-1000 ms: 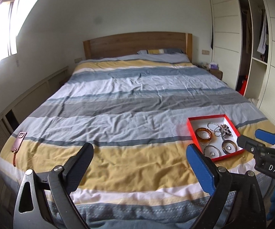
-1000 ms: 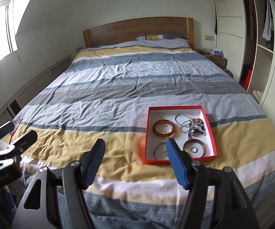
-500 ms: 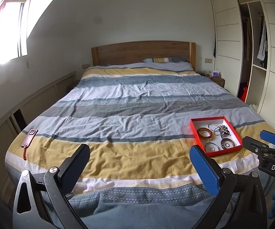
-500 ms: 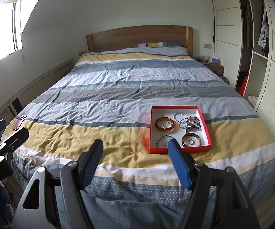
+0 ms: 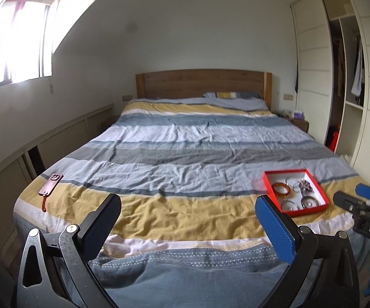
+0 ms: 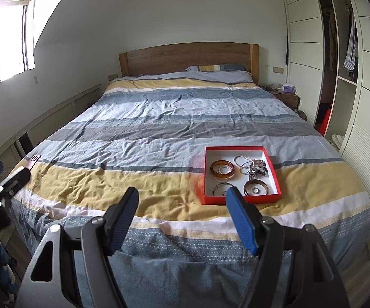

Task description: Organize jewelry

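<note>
- Red tray [image 6: 241, 200] sits on the yellow stripe near the foot of the bed [image 6: 159, 133], toward its right side. Jewelry's already inside it – amber bangle [image 6: 222, 168], dark bangle [image 6: 255, 188], a thin silver bangle [image 6: 222, 188] and a tangle of chain and beads [image 6: 255, 165].
- Right gripper [image 6: 182, 210] hangs short of the bed's foot w/ jaws wide apart, nothing between them; left gripper [image 5: 188, 222] likewise spread and empty, well left of the tray.
- Step in hand looks like the approach. Best bet: bring the right gripper in over the tray's near edge, come down steeply, pinch one bangle's rim – not the whole ring.
- Probably leave the chain tangle till last; it'll likely drag its neighbours.
- Soft duvet – pressing down would tip the tray, so keep contact light.
- Hard to make out: how many pieces make up the tangle, small rings inside the bangles, and the silver bangle's near side, cut off by the blue finger [image 6: 241, 220].
- No separate container for sorting is visible – can't tell where pieces should go.
</note>
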A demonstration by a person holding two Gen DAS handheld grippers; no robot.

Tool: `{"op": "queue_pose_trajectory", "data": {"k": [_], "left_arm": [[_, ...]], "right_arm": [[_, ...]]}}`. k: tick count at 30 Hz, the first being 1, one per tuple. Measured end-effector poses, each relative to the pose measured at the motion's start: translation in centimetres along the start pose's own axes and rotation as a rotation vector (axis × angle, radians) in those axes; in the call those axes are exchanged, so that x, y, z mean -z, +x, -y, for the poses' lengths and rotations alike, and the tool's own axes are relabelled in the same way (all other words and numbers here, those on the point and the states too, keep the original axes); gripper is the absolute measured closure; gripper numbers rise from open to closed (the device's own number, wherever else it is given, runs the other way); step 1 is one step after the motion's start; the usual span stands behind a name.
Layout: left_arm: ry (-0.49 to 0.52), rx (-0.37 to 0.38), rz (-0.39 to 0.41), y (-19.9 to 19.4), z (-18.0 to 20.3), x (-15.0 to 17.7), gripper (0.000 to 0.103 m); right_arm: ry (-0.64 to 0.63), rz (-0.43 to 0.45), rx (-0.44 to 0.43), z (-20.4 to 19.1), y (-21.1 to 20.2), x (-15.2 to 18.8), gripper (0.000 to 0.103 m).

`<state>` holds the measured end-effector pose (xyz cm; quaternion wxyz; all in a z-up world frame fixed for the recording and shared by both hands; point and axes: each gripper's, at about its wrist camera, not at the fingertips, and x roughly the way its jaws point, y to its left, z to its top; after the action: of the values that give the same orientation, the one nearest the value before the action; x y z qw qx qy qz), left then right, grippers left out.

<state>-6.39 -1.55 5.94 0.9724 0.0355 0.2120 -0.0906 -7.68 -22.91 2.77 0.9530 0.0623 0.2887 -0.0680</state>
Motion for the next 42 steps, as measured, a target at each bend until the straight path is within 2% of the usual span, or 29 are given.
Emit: {"op": "queue_pose_trajectory", "data": {"k": [14,24,42], "left_arm": [[0.003,0.001,-0.013,1.1,-0.5,0.5,0.001],[-0.019,-0.003,-0.077,3.9,-1.3,1.5,0.001],[-0.006,-0.022,-0.153,7.7,-2.0,3.4,0.001]], "right_arm": [[0.031,-0.016,0.059,1.0,1.4,0.5,0.034],[0.041,0.023,0.106,1.5,2.8,0.8,0.034],[0.055,-0.076,0.124,2.4,6.6,3.3,0.034]]}}
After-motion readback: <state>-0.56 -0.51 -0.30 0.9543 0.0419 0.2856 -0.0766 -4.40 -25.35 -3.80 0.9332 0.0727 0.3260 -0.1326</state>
